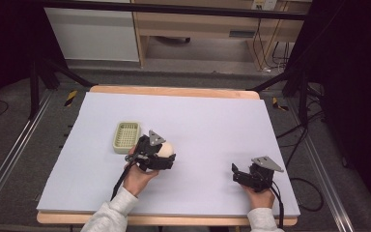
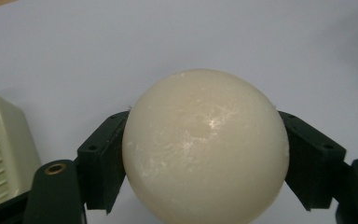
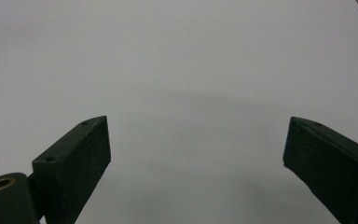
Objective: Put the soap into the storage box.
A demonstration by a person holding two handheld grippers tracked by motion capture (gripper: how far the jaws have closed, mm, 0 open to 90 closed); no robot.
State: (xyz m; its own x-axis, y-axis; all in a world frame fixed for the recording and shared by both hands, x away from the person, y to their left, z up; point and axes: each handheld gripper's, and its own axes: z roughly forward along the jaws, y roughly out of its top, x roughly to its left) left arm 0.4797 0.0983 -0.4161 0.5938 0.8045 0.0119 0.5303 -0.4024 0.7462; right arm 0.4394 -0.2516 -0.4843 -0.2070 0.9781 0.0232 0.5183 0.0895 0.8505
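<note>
Cream ball, clamped between left hand-held gripper jaws, beside basket

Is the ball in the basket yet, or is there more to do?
Not yet. Done: the left gripper has grabbed the ball, its fingers pressing on both sides. In hand: the ball is held just beside the basket, which looks empty. Left: probably moving the ball over the basket and letting go. The right gripper is open with nothing between its fingers, resting near the table's front edge.

Wooden cabinet beyond table
</note>
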